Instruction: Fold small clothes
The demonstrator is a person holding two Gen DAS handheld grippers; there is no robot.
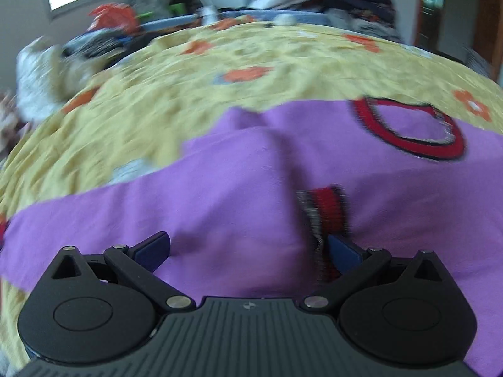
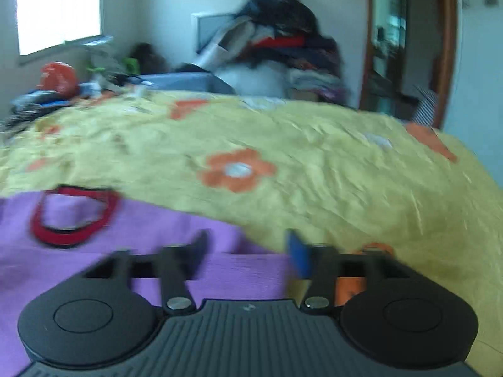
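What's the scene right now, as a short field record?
garment: purple shirt, spread on the bed, partly folded
collar: red neckline, facing up
surface: yellow floral bedspread
left gripper: open, over the shirt, nothing between the jaws
right gripper: open, at the shirt's edge, nothing gripped
background: clothes pile

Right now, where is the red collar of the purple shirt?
The red collar sits upper right in the left wrist view and at far left in the right wrist view, on the purple shirt, by its edge against the yellow flowered bedspread.
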